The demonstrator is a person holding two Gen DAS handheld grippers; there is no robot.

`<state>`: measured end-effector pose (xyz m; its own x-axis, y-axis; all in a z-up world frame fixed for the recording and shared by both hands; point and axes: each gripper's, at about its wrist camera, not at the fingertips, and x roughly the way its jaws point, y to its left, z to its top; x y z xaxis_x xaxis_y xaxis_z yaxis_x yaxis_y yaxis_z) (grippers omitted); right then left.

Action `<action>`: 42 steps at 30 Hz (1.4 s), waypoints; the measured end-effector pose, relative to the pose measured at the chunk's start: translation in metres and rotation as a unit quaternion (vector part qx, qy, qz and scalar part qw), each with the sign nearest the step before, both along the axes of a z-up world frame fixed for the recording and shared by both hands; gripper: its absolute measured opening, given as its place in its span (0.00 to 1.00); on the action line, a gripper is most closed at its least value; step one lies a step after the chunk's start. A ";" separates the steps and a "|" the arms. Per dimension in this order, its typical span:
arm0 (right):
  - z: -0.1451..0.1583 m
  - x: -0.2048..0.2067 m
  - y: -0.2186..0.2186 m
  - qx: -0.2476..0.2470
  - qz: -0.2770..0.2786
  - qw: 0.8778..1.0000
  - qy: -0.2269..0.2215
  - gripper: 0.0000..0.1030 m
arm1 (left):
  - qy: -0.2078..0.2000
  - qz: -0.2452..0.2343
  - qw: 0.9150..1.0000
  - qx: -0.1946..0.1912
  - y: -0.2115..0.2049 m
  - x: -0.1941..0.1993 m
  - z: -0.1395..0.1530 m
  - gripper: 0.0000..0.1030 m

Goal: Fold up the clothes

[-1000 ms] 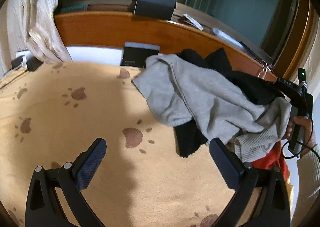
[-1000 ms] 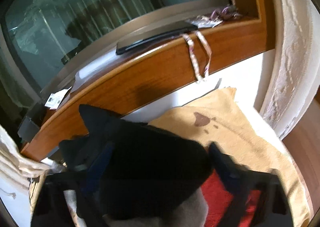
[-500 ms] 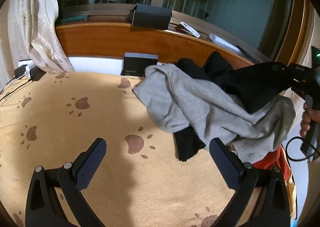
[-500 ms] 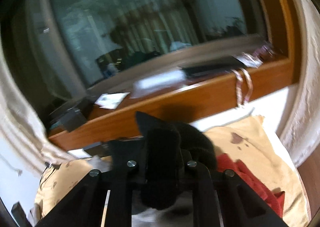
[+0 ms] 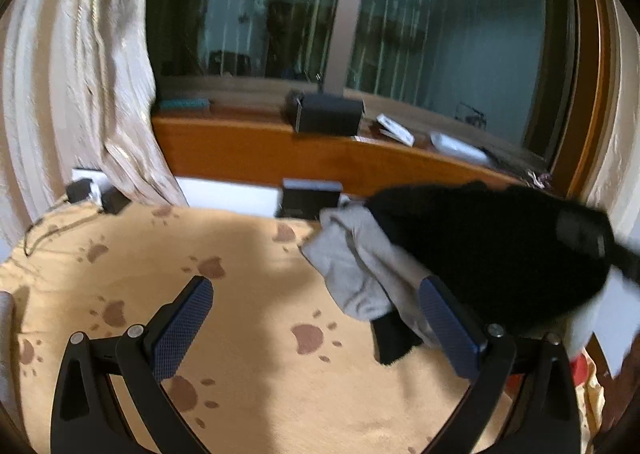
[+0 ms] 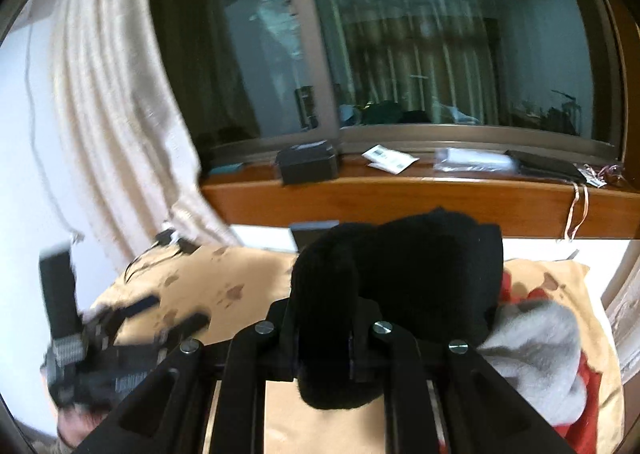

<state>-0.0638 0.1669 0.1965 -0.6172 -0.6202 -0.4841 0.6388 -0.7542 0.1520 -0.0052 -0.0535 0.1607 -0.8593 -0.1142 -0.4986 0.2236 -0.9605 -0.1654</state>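
My right gripper point(image 6: 322, 350) sits low in the centre of its own view, aimed a little downward toward the sill point(image 6: 400, 198), its fingers nearly together and clamped on a thick fold of the black garment point(image 6: 400, 282). That fold runs up and down between the pads, a rounded end bulging out below them, while the rest of the cloth rises behind and spreads to the right of the frame. In the left view the same garment point(image 5: 492, 254) shows as a dark mass at right centre, long axis slanting from upper left to lower right, lifted over the grey garment point(image 5: 356, 274) and blurred at its right end; I cannot make out the right gripper itself there. My left gripper point(image 5: 316, 322) is tilted down over the blanket point(image 5: 240, 294), its blue-padded fingers point(image 5: 182, 320) wide apart with nothing between them, only paw-print fabric below. The right view alone shows the red garment point(image 6: 588, 386) under the grey one at lower right, and the left gripper point(image 6: 160, 318) from outside, blurred at lower left with a hand point(image 6: 76, 420) beneath it. The left view alone shows the black cloth's full spread and a strip of dark fabric lying on the blanket under the grey.
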 end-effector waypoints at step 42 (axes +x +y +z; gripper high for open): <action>-0.094 0.031 0.028 -0.062 -0.092 0.992 -0.067 0.85 | 0.013 0.016 0.989 -0.148 0.027 0.003 0.003 1.00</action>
